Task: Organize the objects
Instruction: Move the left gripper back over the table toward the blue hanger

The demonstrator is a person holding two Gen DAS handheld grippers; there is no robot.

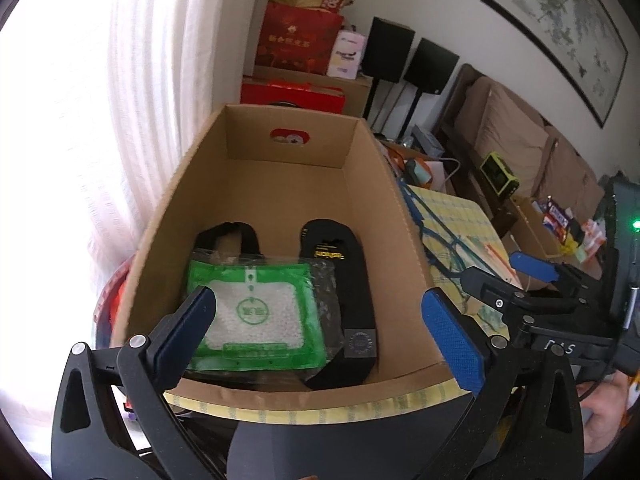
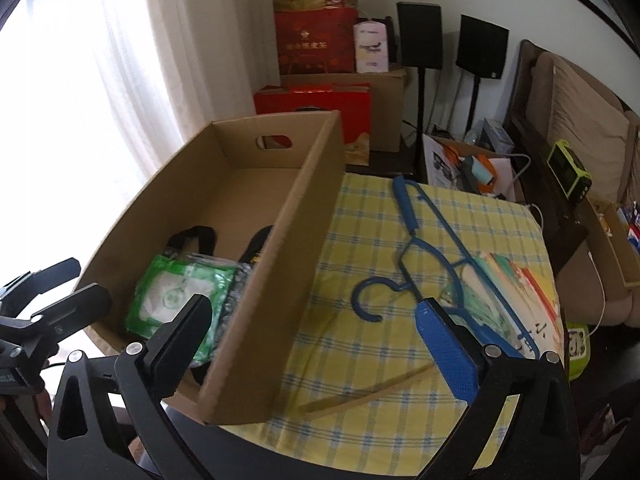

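Observation:
An open cardboard box [image 1: 384, 184] [image 2: 316, 184] stands on a table with a yellow checked cloth [image 2: 360, 248]. Inside lie a green and white packet [image 1: 260, 312] [image 2: 180, 292] and black insoles [image 1: 344, 280]. My left gripper [image 1: 320, 332] is open and empty, just above the box's near edge. My right gripper [image 2: 320, 340] is open and empty, over the box's right wall. A blue hanger [image 2: 432, 248] lies on the cloth to the right, partly over a stack of books [image 2: 524, 300]. A thin wooden stick [image 2: 368, 396] lies near the front.
White curtains [image 2: 100, 80] hang at the left. Red gift bags [image 2: 316, 44] and cardboard boxes stand behind the box. Two black speakers [image 2: 480, 46] on stands and a sofa [image 2: 580, 112] are at the back right. The right gripper shows in the left wrist view [image 1: 532, 276].

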